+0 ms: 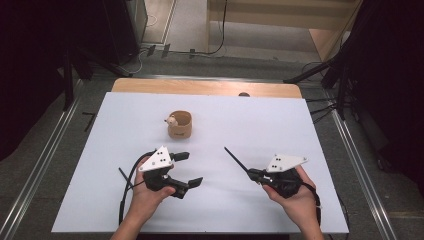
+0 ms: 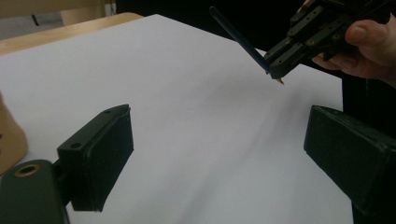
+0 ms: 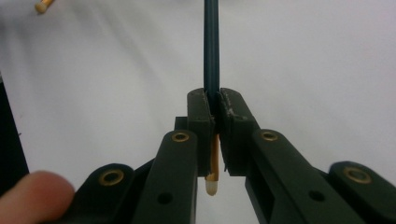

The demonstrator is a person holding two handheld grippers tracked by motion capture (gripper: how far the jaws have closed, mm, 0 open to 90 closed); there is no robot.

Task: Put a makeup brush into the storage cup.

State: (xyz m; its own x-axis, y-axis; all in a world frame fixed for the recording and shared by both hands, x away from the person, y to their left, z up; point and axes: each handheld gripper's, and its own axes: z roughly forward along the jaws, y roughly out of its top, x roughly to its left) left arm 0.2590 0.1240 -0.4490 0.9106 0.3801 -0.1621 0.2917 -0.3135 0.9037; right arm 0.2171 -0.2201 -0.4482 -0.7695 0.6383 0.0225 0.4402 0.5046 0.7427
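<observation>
Work in hand: the right hand-held gripper [image 1: 251,173] carries a dark pencil [image 1: 235,160]; a wooden cup [image 1: 180,125] with a small pale piece at its rim stands further back on the white bench [image 1: 115,200]. I judge that the pencil is meant for this cup.

Pencil, place: it is pinched between the jaws of the right hand-held gripper, above the bench and not touching it. The long dark part points away from the person and toward the left, roughly to the cup but well apart from it.

Pencil, handling: thin, stiff and light, probably smooth, so it can turn or slide in the grip. The sharpened tip [image 2: 279,81] looks fragile.

Pencil, where to hold: the grip is near the tip end, with the light-coloured end [image 3: 211,185] just behind the pads. A hold nearer to the middle would swing less, in my judgement.

Right hand-held gripper: jaws fully closed on the pencil, held about level, the hand [image 1: 295,192] wrapped around the body from below.

Left hand-held gripper [image 1: 189,170]: jaws wide apart, nothing between them. It is held low over the bench, pointing to the right, toward the other hand.

Left hand [image 1: 147,192]: it comes from the bottom edge and holds the gripper body from behind.
</observation>
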